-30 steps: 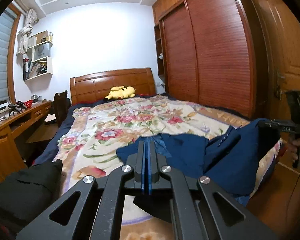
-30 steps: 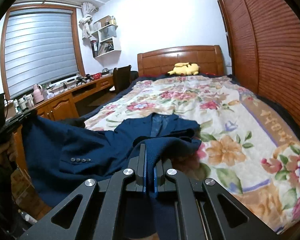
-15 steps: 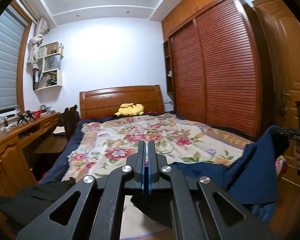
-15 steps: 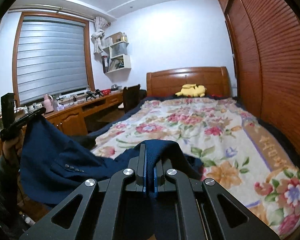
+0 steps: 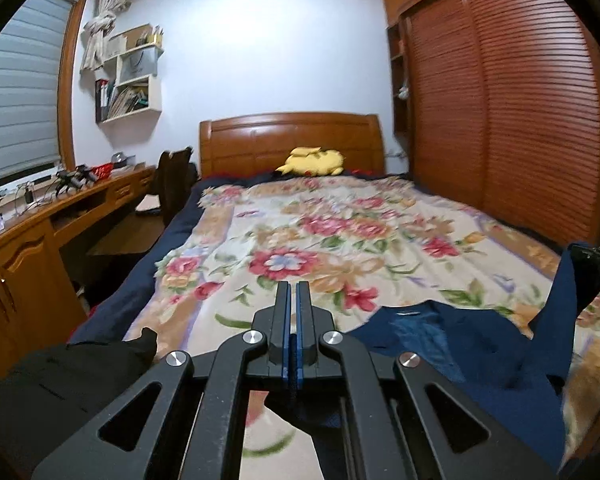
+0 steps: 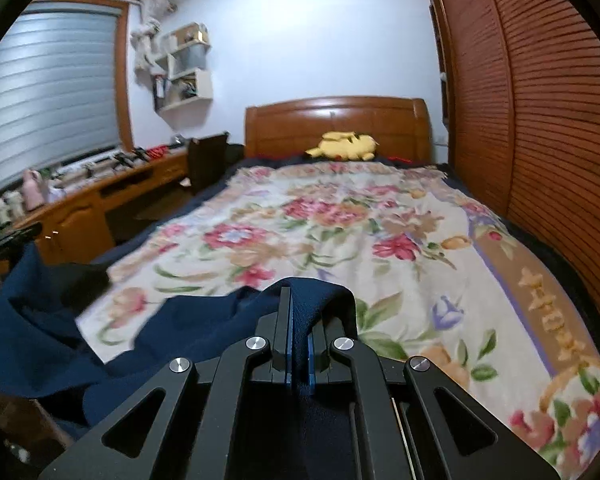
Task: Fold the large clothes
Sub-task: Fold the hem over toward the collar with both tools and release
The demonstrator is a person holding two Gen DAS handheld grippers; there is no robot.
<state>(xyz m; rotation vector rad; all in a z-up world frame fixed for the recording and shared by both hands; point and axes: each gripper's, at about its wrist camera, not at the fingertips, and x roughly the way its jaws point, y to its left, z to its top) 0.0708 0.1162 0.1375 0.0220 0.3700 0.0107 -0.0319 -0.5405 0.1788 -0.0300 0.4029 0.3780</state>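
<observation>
A navy blue jacket (image 5: pixel 460 344) hangs and trails across the foot of the floral bed, stretched between my two grippers. In the left wrist view my left gripper (image 5: pixel 293 288) is shut, with a dark fold of the jacket pinched deep between its pads. The right gripper (image 5: pixel 596 258) shows at the far right edge, holding up a corner of the cloth. In the right wrist view my right gripper (image 6: pixel 299 294) is shut on the jacket (image 6: pixel 180 328), whose fabric humps over its fingertips. The left gripper (image 6: pixel 8 240) shows dimly at the left edge.
The bed carries a floral blanket (image 5: pixel 320 240), with a yellow plush toy (image 5: pixel 312 160) by the wooden headboard (image 5: pixel 288 136). A black garment (image 5: pixel 60 376) lies at the bed's near left corner. A desk (image 5: pixel 40 216) and chair (image 5: pixel 176 176) stand left; a slatted wardrobe (image 5: pixel 520 100) stands right.
The jacket lay spread over the bed's lower half. It has been dragged toward the foot and now bunches there. Both views swung up and back down; both grippers stayed shut.
</observation>
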